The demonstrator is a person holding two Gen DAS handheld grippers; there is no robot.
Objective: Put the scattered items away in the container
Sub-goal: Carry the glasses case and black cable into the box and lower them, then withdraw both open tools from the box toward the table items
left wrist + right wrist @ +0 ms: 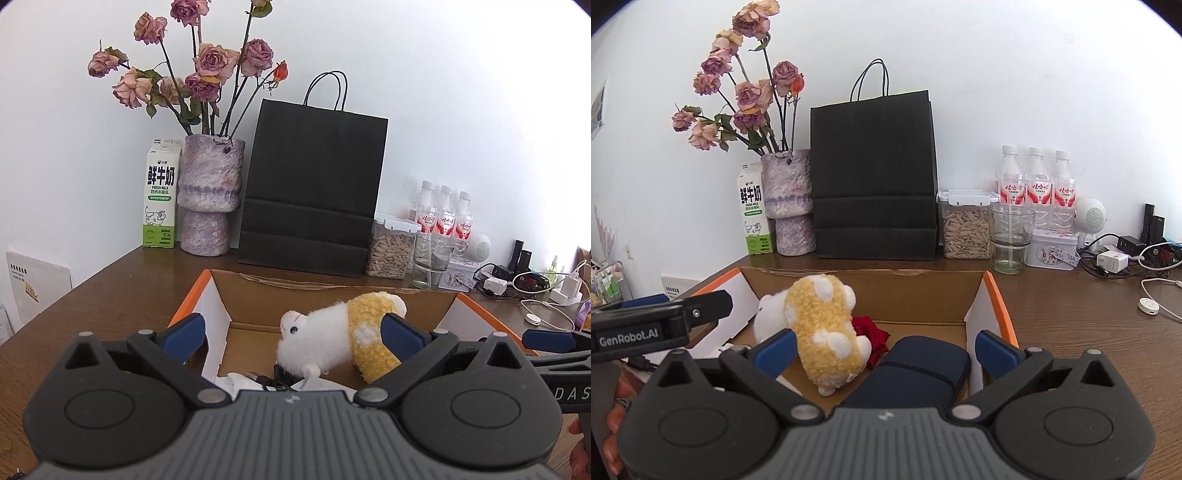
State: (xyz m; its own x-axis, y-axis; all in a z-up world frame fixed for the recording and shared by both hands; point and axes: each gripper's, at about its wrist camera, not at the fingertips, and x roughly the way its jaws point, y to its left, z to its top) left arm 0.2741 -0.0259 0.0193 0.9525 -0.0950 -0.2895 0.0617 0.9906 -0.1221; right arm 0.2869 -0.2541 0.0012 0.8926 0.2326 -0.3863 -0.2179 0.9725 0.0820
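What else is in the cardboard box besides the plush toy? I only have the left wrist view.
Observer: A dark blue pouch lies in the cardboard box, to the right of the plush toy.
Operator: Anything tucked between them?
Observer: Yes, a red flower sits between toy and pouch, against the toy.
Operator: Is the right gripper holding the pouch?
Observer: No. The right gripper is open, its blue pads standing clear of the pouch on either side.
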